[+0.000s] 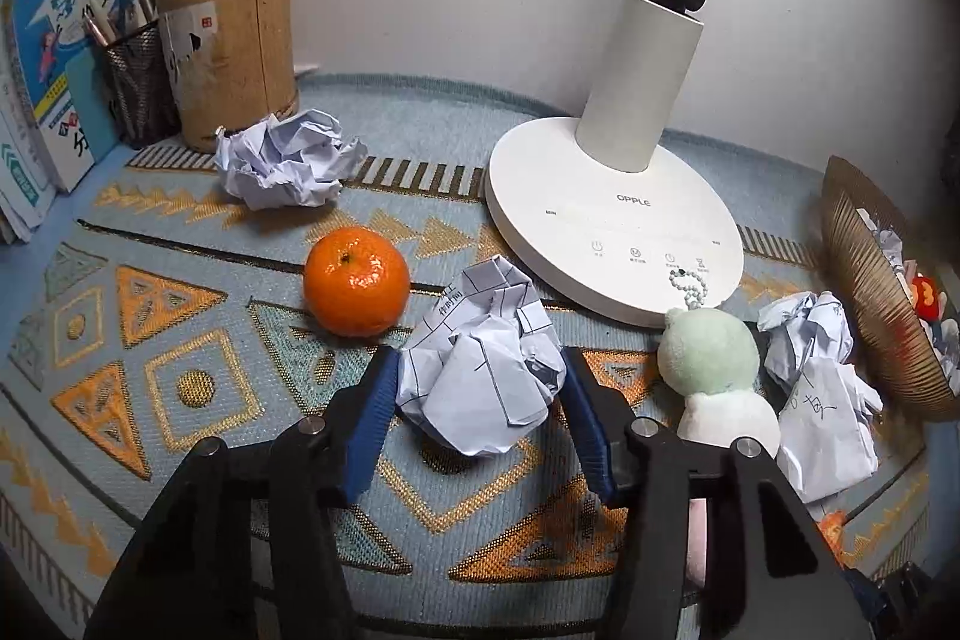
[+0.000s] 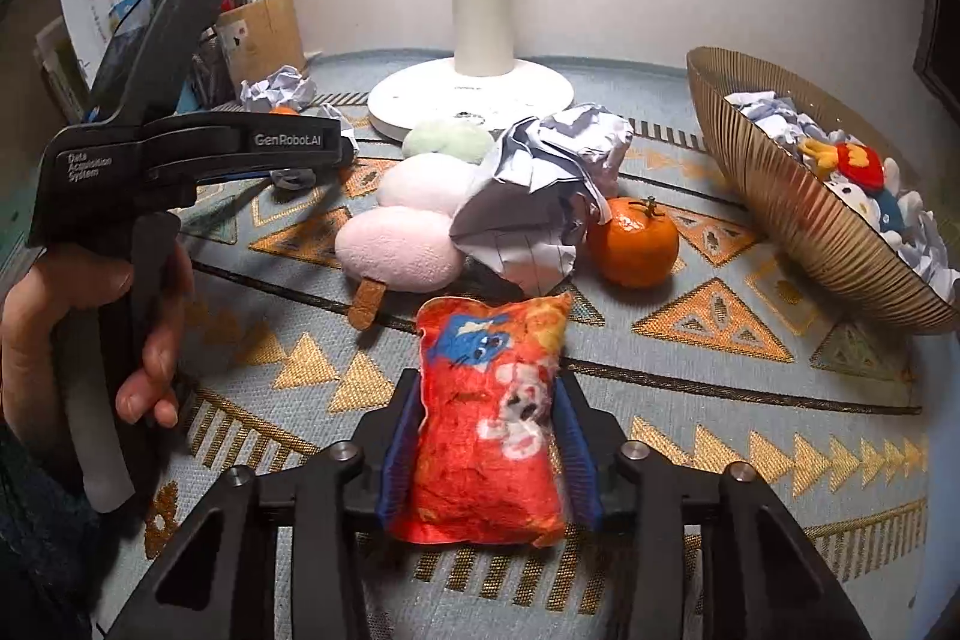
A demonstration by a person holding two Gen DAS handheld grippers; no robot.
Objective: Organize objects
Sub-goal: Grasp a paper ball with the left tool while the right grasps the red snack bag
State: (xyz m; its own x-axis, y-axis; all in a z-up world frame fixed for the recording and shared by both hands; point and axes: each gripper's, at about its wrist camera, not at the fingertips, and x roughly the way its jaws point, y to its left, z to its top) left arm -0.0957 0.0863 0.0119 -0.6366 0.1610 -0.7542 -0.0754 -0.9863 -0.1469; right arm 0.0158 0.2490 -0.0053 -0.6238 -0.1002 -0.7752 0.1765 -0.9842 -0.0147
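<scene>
While both grasps are being made: left hand-held gripper closed around paper ball on table; right hand-held gripper clamps red plush pouch. Next, judged: lift, carry to bowl.

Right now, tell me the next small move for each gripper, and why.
Probably lift both: the left gripper brackets a crumpled paper ball, the right gripper an orange plush pouch. The ribbed bowl already holds paper and toys, so carry them there.
</scene>
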